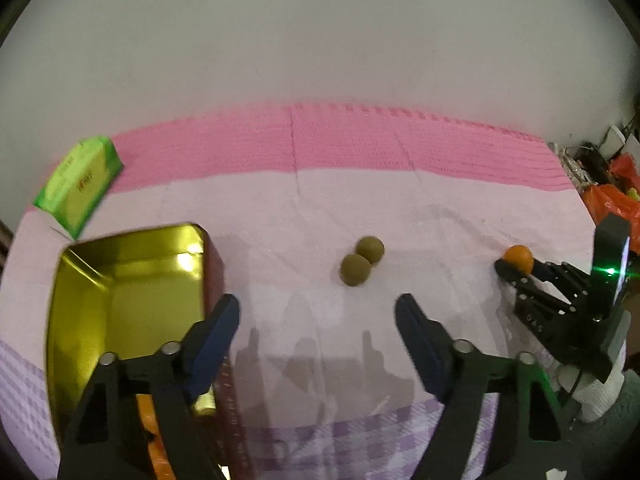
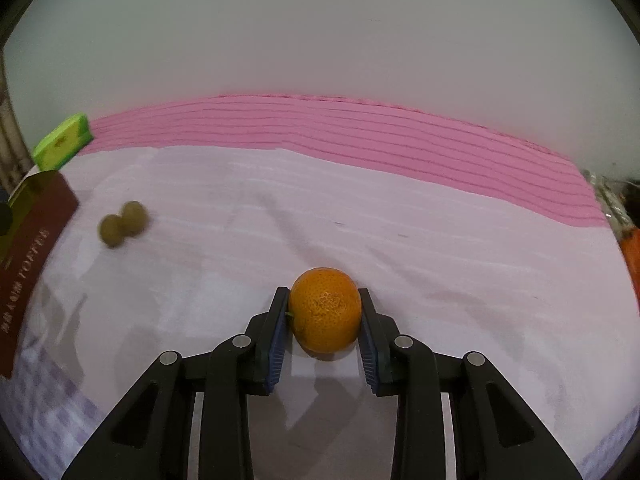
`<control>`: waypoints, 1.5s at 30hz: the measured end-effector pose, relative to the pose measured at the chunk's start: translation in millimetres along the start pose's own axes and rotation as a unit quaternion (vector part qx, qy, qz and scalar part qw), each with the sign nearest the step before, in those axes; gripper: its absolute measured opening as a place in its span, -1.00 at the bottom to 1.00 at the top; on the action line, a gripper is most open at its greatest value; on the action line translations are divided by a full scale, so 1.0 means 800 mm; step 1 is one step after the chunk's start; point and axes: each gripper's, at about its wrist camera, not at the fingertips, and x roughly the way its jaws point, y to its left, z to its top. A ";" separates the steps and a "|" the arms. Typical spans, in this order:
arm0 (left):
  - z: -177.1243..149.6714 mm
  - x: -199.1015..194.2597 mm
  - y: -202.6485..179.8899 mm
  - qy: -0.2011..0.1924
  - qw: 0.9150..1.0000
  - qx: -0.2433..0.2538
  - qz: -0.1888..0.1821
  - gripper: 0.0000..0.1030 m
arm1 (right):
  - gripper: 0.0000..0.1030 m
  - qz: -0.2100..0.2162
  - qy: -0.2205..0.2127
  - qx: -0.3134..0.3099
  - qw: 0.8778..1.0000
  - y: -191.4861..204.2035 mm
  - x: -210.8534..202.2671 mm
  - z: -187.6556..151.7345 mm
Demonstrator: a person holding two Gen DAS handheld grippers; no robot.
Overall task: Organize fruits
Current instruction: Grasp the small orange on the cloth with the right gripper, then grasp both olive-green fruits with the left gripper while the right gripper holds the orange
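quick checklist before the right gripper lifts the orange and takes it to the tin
1. Right gripper jaws against both sides of the orange: ok.
2. Orange off the cloth: not ok, it seems to rest on it.
3. Tin open, with room inside: ok.
4. Left gripper open, holding nothing: ok.
5. Two green fruits sit between orange and tin: not ok, go over them.
6. Grip firm enough: cannot tell.

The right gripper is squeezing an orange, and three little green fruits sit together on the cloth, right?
Almost. The right gripper does squeeze the orange, but only two little green fruits sit together on the cloth, not three. The left wrist view shows both, touching.
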 end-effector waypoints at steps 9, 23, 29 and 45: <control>0.008 0.049 -0.021 0.031 0.999 0.011 -0.010 0.04 | -0.36 0.002 0.001 0.020 1.000 -0.012 0.002 -0.002; 0.036 0.110 -0.036 0.049 0.998 0.021 -0.020 -0.11 | -0.33 0.007 -0.001 0.022 1.000 -0.019 -0.001 -0.005; 0.027 0.103 -0.032 0.047 0.998 0.015 -0.027 -0.34 | -0.33 0.007 -0.001 0.022 1.000 -0.019 -0.001 -0.005; -0.033 0.053 -0.029 0.055 0.998 0.005 -0.022 -0.34 | -0.33 0.003 0.001 0.019 1.000 -0.017 -0.001 -0.005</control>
